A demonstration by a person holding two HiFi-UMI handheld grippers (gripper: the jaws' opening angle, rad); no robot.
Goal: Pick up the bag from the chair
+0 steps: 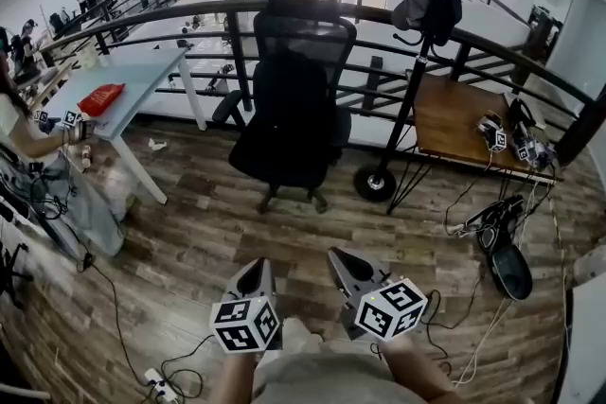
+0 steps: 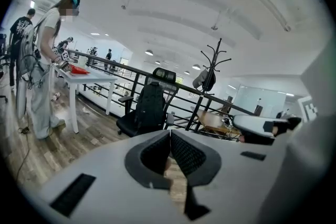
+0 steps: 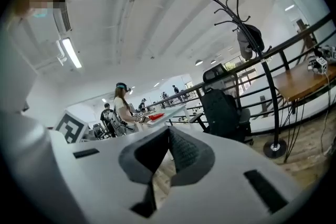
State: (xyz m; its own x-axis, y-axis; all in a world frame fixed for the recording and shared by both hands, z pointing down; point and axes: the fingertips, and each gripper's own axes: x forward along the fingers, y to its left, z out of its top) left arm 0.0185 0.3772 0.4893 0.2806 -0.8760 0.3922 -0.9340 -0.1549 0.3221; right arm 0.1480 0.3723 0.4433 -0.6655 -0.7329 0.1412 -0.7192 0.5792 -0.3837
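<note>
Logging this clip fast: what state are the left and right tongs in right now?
Left tongs: closed, holding nothing.
Right tongs: closed, holding nothing.

Text: none readable.
Left gripper cube [image 1: 245, 324]: square black-and-white patterns only.
Right gripper cube [image 1: 391, 308]: the same patterns.

Brown wood-plank floor [image 1: 189, 241], grained, with a faint sheen. A black chair [image 1: 305, 26], its back apparently mesh, carries a matt black cloth bag [image 1: 289, 123]. Dark painted metal railing [image 1: 239, 61]. A smooth white table [image 1: 142, 76]; a warm-toned wooden table [image 1: 454, 118]. The left gripper [image 2: 169, 136] and right gripper [image 3: 168, 136] are matt white plastic, their jaws lined with dark ribbed pads.
</note>
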